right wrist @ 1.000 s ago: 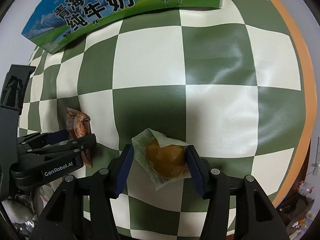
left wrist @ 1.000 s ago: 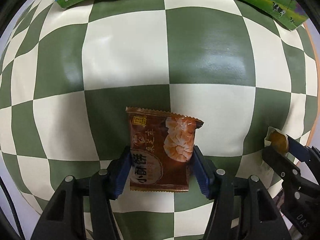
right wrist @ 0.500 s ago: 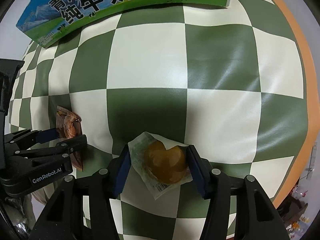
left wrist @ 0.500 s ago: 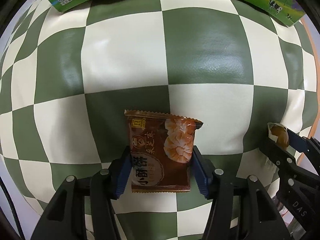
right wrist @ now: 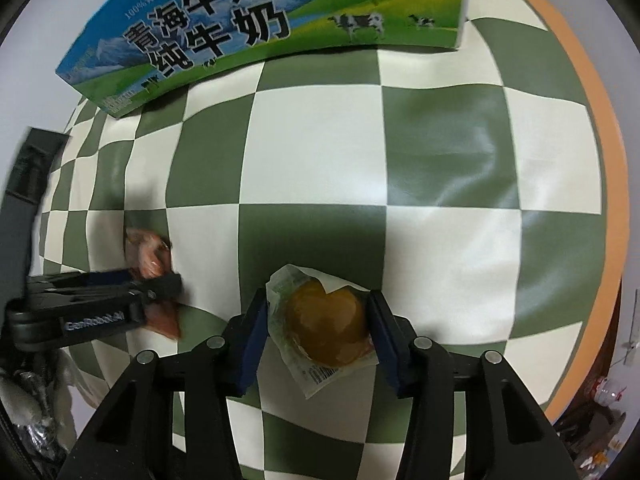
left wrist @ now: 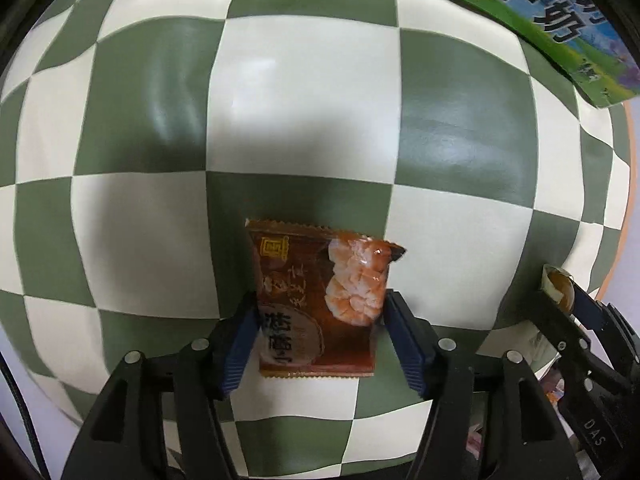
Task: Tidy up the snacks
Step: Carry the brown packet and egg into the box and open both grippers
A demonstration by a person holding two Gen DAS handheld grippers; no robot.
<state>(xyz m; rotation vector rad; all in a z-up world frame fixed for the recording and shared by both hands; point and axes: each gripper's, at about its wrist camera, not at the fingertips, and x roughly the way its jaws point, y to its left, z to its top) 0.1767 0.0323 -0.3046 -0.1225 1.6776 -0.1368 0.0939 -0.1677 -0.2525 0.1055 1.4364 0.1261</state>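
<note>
Left claw (left wrist: 320,332) clamped on brown snack packet (left wrist: 316,300), right claw (right wrist: 318,332) clamped on wrapped pastry (right wrist: 326,328), above checkered tablecloth (right wrist: 312,152)

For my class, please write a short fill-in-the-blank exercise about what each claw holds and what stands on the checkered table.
1. The left claw is shut on a brown snack packet with a picture of ____ on it.
2. The right claw holds a clear-wrapped ____-brown pastry.
3. The tablecloth has green and ____ squares.
4. The milk carton at the far edge shows black-and-white ____.

Missing words: shrimp; golden; white; cows
</note>
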